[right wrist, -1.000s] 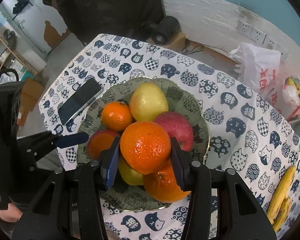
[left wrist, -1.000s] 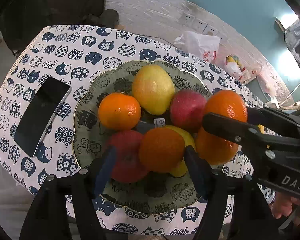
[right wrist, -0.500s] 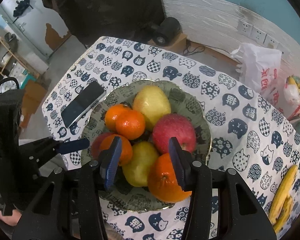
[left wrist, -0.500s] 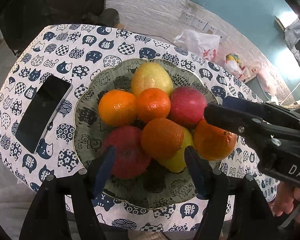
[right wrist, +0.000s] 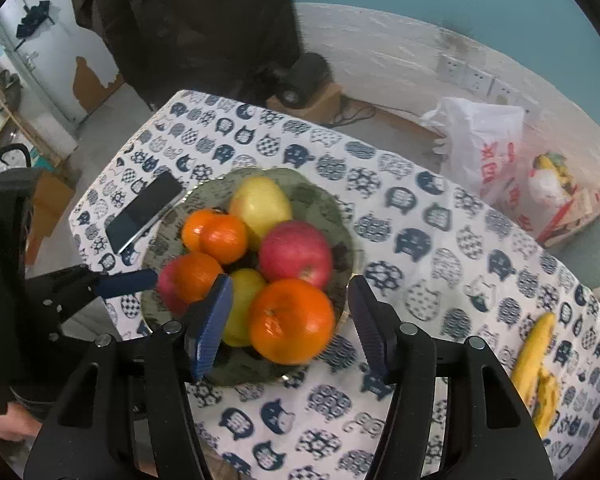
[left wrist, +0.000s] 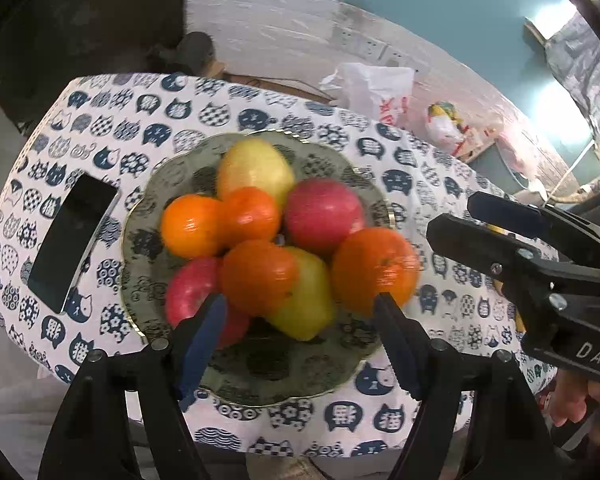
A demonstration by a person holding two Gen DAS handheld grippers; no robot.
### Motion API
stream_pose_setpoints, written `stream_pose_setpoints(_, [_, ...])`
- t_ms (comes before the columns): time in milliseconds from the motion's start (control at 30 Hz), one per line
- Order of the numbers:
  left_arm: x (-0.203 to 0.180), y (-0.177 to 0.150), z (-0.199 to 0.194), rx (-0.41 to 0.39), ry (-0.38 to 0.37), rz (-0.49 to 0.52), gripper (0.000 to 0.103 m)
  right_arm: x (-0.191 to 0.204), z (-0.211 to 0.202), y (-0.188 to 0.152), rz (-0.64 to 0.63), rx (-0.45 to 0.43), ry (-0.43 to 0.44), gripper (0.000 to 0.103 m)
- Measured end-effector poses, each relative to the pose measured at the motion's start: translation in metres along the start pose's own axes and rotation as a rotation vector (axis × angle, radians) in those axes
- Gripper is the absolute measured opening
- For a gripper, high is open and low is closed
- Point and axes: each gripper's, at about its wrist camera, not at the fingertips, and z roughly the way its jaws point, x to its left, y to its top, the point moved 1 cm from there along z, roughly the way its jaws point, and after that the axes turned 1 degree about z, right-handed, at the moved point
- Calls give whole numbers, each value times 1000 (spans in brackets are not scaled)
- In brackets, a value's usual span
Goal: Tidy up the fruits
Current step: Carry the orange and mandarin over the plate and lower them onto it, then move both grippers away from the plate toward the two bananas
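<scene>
Right wrist view: bananas (right wrist: 538, 364) lie off to my right, long axis running away from me; my right gripper (right wrist: 290, 314), empty and opening, is nearer than my left gripper (left wrist: 300, 322), also empty and opening.

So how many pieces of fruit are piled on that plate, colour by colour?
Orange: 4
Red: 2
Yellow-green: 2
Total: 8 on the plate
</scene>
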Motion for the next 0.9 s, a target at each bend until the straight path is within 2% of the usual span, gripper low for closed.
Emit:
stream_pose_setpoints(533, [-76, 0, -2, 0, 15, 141, 80, -69, -58, -37, 89, -64, -106, 71])
stream_pose_setpoints(900, [-145, -3, 8, 15, 19, 272, 81, -126, -90, -74, 172, -89, -157, 71])
